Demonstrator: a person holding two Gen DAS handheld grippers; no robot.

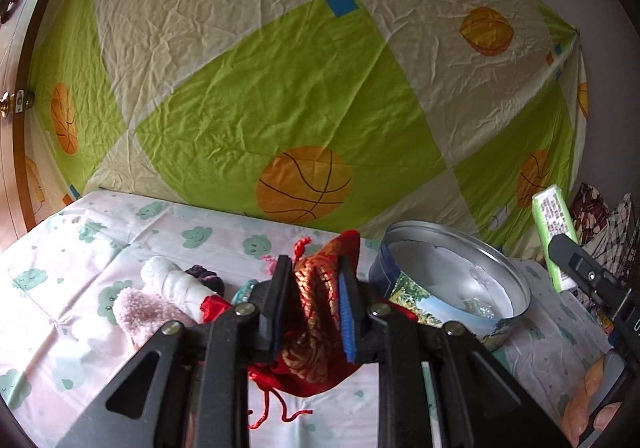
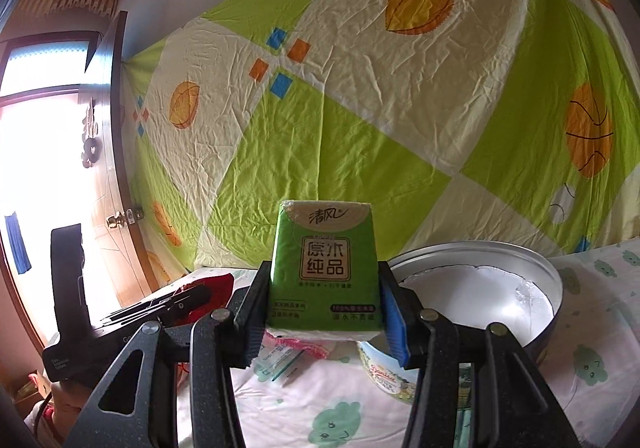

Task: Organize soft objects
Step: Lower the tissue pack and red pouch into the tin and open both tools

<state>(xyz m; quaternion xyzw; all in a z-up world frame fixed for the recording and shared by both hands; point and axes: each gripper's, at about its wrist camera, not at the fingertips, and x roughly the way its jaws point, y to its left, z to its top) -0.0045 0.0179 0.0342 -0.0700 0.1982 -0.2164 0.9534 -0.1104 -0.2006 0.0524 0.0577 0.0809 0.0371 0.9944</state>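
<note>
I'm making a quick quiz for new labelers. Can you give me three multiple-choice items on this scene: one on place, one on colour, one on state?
1. Where is the round tin in relation to the left gripper?
A. to its right
B. to its left
C. under it

2. What colour is the tissue pack's wrapper?
A. blue
B. green
C. black

3. What is the right gripper doing?
A. hanging open with nothing in it
B. gripping the tissue pack
C. gripping a sock

Answers:
1 A, the tin sits right of the jaws that hold the red pouch.
2 B, its front is green.
3 B, the pack sits clamped between both jaws.
</note>
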